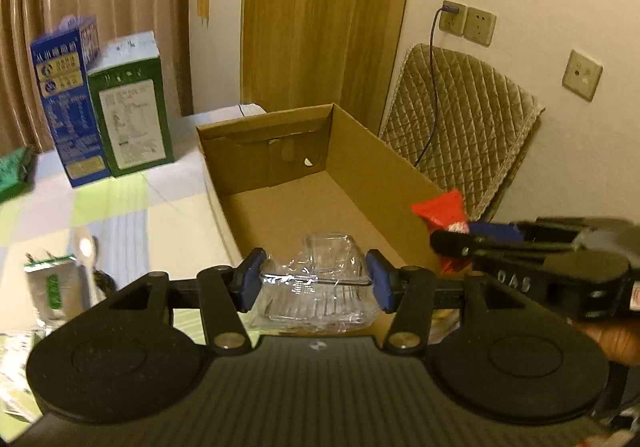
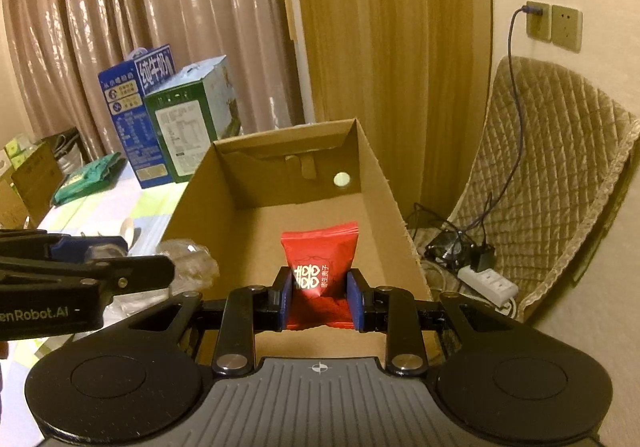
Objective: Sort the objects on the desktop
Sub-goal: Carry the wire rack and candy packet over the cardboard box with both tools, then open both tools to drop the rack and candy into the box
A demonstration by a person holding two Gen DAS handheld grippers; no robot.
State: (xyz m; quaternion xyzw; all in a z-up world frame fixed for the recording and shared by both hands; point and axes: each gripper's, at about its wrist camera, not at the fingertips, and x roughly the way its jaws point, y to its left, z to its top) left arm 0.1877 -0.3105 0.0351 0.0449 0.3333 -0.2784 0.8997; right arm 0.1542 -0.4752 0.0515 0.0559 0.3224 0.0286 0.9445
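Step in hand, as I read it: drop both held items into the box [image 1: 280,207], the landmark here.

Left of box, on the worktop [image 1: 120,203]: blue carton [image 1: 68,103] and green carton [image 1: 132,115] standing near its far left corner, spoon [image 1: 86,247] and small foil pack [image 1: 52,283] near its front left. None of these need touching now.

Left tool [image 1: 314,283] is clenched on a clear plastic tray [image 1: 320,287], pads pressing its two sides, held over the box's near end, just inside the left wall. The tray looks thin and crushable, so don't squeeze harder. Carry it further in past the near rim, lower, then release so it lands flat on the box floor.

Right tool [image 2: 319,299] is clenched on a red packet [image 2: 320,275], held upright over the near half of the box, towards its right wall. The packet is light and should fall straight; release low so it doesn't bounce out.

The two tools sit close side by side over the box's front. Risk: collision, or the packet landing on the tray. Keep the tray left, the packet right, and release one at a time. The box floor looks empty, so there is plenty of room.
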